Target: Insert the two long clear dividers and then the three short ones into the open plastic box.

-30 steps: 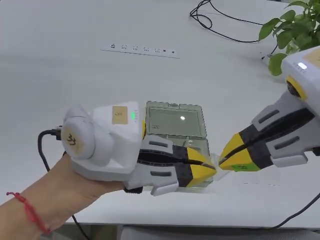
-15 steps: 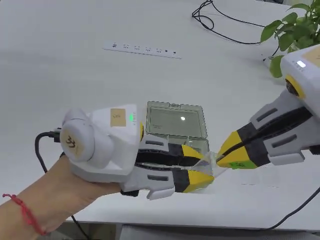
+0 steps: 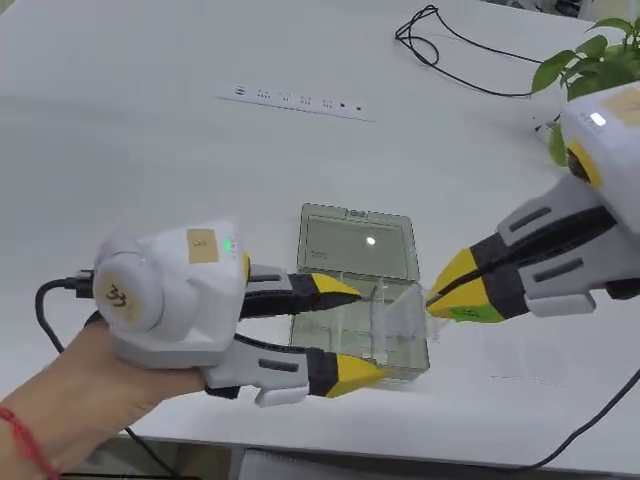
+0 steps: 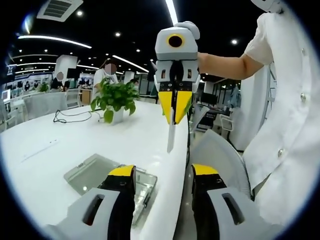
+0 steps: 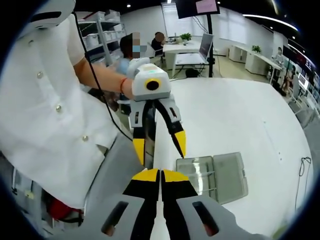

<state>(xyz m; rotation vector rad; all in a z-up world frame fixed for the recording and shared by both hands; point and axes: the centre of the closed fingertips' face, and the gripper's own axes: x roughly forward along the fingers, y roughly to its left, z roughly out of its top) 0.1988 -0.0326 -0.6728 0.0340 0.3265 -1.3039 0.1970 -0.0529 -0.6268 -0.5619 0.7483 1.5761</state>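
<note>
The clear plastic box (image 3: 345, 325) stands near the table's front edge, its lid (image 3: 360, 240) laid open on the far side. My right gripper (image 3: 432, 303) is shut on one end of a clear divider (image 3: 400, 312), which it holds over the box's right part. In the left gripper view that divider (image 4: 170, 137) hangs from the right gripper (image 4: 175, 107), above the box (image 4: 142, 185). My left gripper (image 3: 365, 330) is open, its jaws spread over the box and clear of the divider. In the right gripper view my shut right gripper (image 5: 160, 174) faces the open left gripper (image 5: 157, 145) beside the box (image 5: 205, 172).
A white power strip (image 3: 295, 100) lies at the back of the table. A black cable (image 3: 450, 50) loops at the far right, beside a potted plant (image 3: 590, 65). The table's front edge (image 3: 420, 445) runs just below the box. A cable trails from the left gripper.
My left gripper has opened, let go of the divider and drawn back to the left. The right gripper stays shut on the divider, which now sits over the box.
</note>
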